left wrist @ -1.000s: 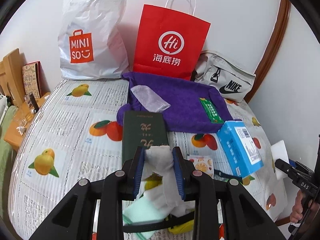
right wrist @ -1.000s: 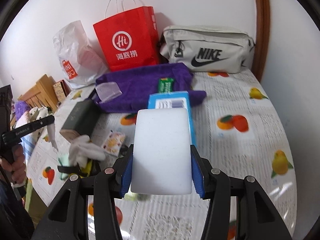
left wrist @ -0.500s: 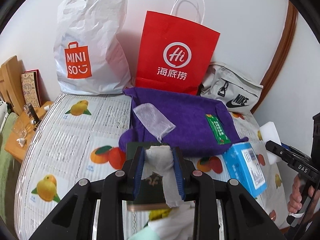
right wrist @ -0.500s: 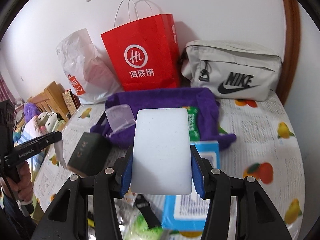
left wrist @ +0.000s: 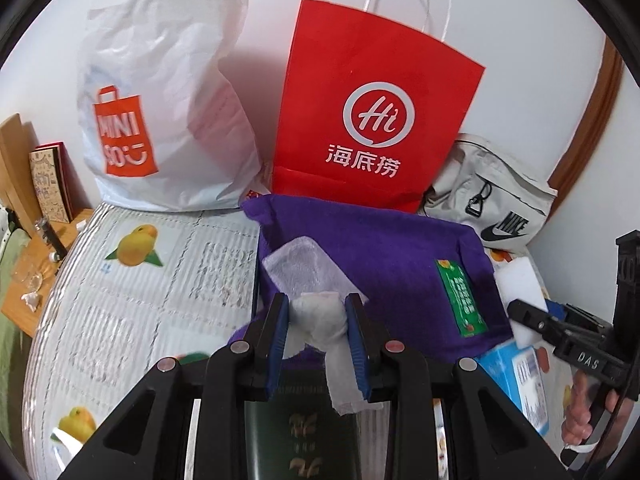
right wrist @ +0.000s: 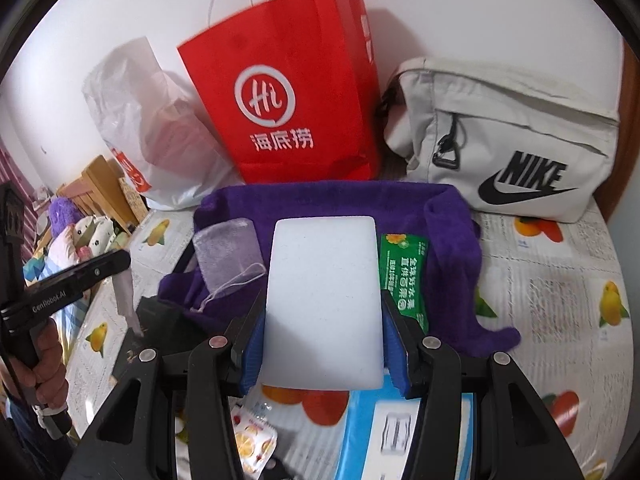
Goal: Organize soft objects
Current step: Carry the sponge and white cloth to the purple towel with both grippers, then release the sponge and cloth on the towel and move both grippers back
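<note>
Now, left gripper (left wrist: 319, 312) fingers clamped on white cloth (left wrist: 320, 318), right gripper (right wrist: 323, 322) fingers clamped on white sponge (right wrist: 323, 304), above purple towel (right wrist: 328, 200).

Right hand-held gripper (right wrist: 323, 344) grips white sponge (right wrist: 323, 304).

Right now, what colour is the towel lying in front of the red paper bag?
The towel is deep purple, seen best in the right wrist view.

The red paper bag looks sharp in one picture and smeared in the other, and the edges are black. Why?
Left wrist view: the red paper bag is crisp, and the door frame bows, a sign of fisheye distortion. Right wrist view: the bag and white plastic bag are smeared, probably motion blur. Both views have dark rounded corners from the lens.
</note>
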The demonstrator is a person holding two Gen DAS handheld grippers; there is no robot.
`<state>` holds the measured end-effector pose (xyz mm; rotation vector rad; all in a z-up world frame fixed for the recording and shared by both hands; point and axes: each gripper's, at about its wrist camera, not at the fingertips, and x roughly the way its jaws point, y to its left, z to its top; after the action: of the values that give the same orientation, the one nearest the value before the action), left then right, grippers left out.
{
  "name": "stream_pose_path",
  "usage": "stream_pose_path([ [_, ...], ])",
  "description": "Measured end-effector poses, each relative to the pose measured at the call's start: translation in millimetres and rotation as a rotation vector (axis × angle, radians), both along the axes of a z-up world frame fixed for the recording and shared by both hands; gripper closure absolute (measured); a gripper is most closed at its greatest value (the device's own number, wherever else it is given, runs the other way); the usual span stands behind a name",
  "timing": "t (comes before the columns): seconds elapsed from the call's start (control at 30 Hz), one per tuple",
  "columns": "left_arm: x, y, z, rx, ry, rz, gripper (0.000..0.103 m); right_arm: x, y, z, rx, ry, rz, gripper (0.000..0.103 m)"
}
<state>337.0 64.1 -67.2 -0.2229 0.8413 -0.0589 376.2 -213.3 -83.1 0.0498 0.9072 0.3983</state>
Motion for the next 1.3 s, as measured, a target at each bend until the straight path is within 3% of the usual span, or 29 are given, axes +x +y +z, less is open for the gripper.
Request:
stream_pose_path([
  [0.33,53.9,-9.5,-28.8,0.016,0.089,-0.013,0.075,50.6,15.3,-39.4,-0.043,0.126,0.021,0.052],
  [0.67,74.5,-16.5,-55.8,0.029,0.193,-0.04,0.074,68.2,26.7,-65.2,-0.112,0.202,0.048,0.052],
  [0.97,77.9,-21.8,-60.3,0.049,0.194,-0.045,0.072,71.4,31.2,-73.3,-0.127,0.229,0.063,0.051],
  [1.03,78.2,-23.8,-60.3,0.052,0.193,-0.05,0.069,72.6,32.5,-73.2,-0.136,0.231,0.065,0.044],
  [1.1,77.4,-25.3,-58.0,0.055,0.179,-0.053,0.051,72.3,31.2,-71.3,-0.14,0.225,0.056,0.035],
  [1.17,75.8,-26.9,-54.0,0.077,0.161,-0.05,0.042,70.8,29.8,-66.4,-0.119,0.205,0.054,0.027],
  [1.3,70.5,-25.3,-43.0,0.073,0.131,-0.037,0.042,64.1,17.4,-51.1,-0.092,0.163,0.021,0.025],
])
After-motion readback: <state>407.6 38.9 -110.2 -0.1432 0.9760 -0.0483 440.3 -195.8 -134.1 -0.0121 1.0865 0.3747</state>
